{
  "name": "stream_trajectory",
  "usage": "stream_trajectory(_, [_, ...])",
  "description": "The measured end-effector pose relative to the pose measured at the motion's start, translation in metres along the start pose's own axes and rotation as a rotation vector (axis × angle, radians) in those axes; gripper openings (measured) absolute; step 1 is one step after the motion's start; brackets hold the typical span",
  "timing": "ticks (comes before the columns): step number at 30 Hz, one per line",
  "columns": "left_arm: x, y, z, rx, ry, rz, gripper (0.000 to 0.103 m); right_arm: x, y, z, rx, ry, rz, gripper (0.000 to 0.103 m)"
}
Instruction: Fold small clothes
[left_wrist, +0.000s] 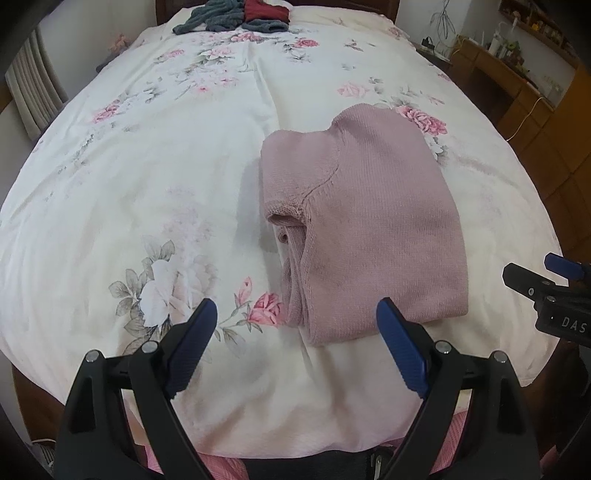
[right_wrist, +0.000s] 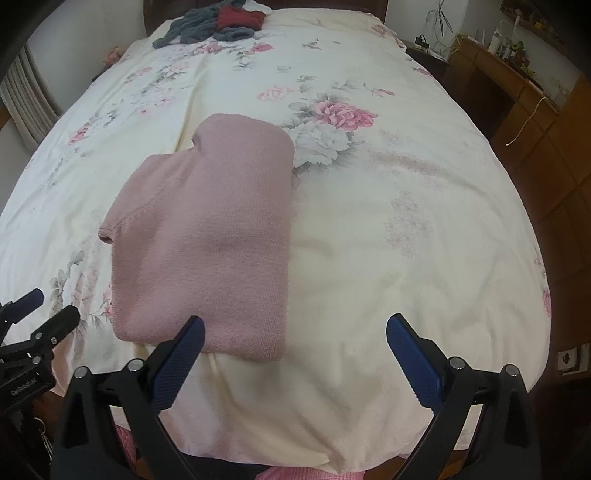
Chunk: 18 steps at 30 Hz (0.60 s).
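Observation:
A dusty-pink knitted sweater (left_wrist: 373, 221) lies folded into a compact rectangle on the floral bedspread (left_wrist: 166, 184); the same folded sweater (right_wrist: 207, 243) shows left of centre in the right wrist view. My left gripper (left_wrist: 297, 314) hovers open just short of the sweater's near edge, nothing between its blue pads. My right gripper (right_wrist: 295, 326) is open too, its left finger over the sweater's near right corner and holding nothing. Each gripper appears at the edge of the other's view: the right gripper (left_wrist: 535, 273) and the left gripper (right_wrist: 48, 302).
A heap of grey and dark red clothes (left_wrist: 236, 16) lies at the far end of the bed, also seen as a clothes heap (right_wrist: 218, 24). A wooden desk (left_wrist: 517, 85) with clutter stands to the right. A radiator (left_wrist: 33, 92) is on the left wall.

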<state>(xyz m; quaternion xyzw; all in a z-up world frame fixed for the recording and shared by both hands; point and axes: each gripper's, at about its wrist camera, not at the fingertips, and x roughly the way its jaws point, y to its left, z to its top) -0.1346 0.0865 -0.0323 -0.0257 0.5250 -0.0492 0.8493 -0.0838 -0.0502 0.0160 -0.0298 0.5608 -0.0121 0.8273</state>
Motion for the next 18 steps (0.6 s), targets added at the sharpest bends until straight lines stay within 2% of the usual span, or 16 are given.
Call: stream_trajectory(18, [0.0002, -0.0014, -0.0005, 0.006, -0.002, 0.005, 0.087, 0.0012, -0.0044, 0.0011, 0.018, -0.004, 0.002, 0.099])
